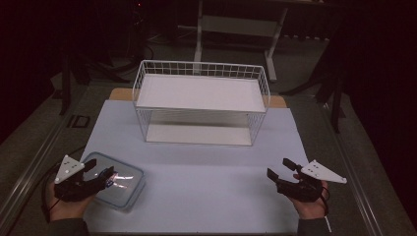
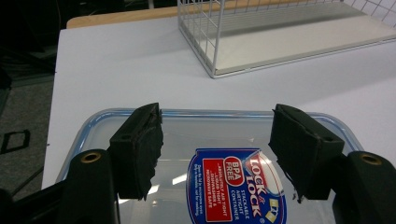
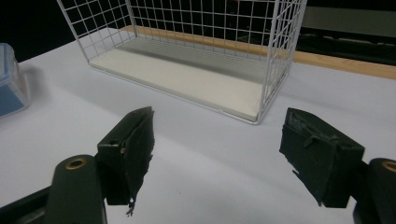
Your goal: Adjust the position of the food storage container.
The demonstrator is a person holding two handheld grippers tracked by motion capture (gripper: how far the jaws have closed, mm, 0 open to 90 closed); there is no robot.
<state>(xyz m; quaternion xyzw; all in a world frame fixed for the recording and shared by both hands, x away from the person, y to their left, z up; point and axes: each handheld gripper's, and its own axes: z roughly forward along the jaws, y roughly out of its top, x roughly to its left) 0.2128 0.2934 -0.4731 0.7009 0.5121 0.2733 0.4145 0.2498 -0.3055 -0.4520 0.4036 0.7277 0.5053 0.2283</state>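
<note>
White table sheet [image 1: 196, 162], dim room. Lidded container [image 1: 120, 184] front-left, directly beneath left gripper [image 2: 217, 149], jaws wide, empty. Right gripper [image 3: 217, 154] well apart, likewise spread, empty. Wire rack [image 1: 201, 98] beyond.

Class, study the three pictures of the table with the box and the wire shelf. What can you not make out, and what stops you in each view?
- Box contents: left gripper view, a glaring lid and label cover them; high view too dark and small.
- Box's near edge: left gripper view, cut off by the bottom edge.
- Small label print: too tiny.
- Wire shelf top: right gripper view, cut off at the upper edge.
- Room behind the shelf: high view, too dark.
</note>
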